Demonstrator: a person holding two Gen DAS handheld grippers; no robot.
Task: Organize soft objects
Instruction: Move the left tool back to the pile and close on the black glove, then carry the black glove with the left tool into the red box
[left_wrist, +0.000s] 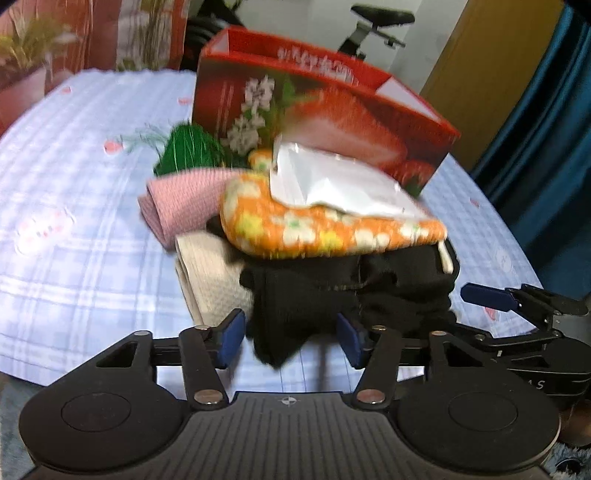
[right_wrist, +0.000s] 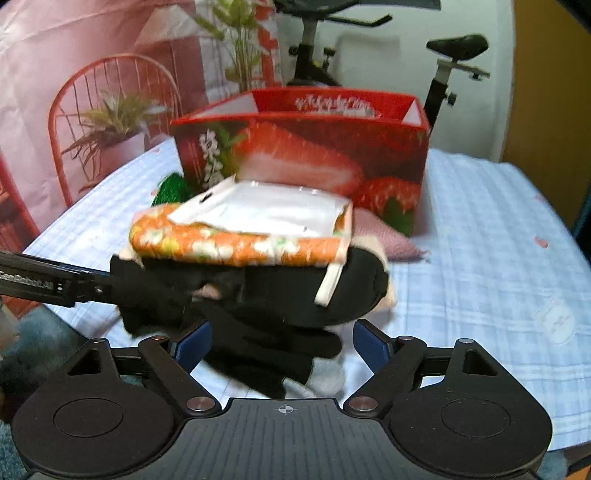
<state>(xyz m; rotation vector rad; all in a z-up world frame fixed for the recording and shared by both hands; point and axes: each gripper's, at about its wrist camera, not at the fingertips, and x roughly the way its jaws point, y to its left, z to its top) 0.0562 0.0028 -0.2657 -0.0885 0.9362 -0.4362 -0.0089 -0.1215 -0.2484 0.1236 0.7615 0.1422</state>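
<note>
A pile of soft things lies on the checked tablecloth (left_wrist: 74, 206): black cloth (left_wrist: 306, 295) at the bottom, an orange flowered pad (left_wrist: 325, 229) on it, a white plastic pouch (left_wrist: 332, 184) on top, with a pink cloth (left_wrist: 177, 203), a cream cloth (left_wrist: 214, 280) and a green tuft (left_wrist: 188, 147) beside it. My left gripper (left_wrist: 291, 339) is open, its blue pads (left_wrist: 231, 341) either side of a hanging black fold. My right gripper (right_wrist: 282, 345) is open around black cloth (right_wrist: 258, 332) at the pile's other side, under the orange pad (right_wrist: 236, 247) and the pouch (right_wrist: 266, 214).
An open red strawberry box (left_wrist: 332, 110) stands just behind the pile and also shows in the right wrist view (right_wrist: 306, 155). The right gripper (left_wrist: 491, 299) shows at the right of the left wrist view. An exercise bike (right_wrist: 443, 74) and a printed backdrop (right_wrist: 92, 92) lie beyond the table.
</note>
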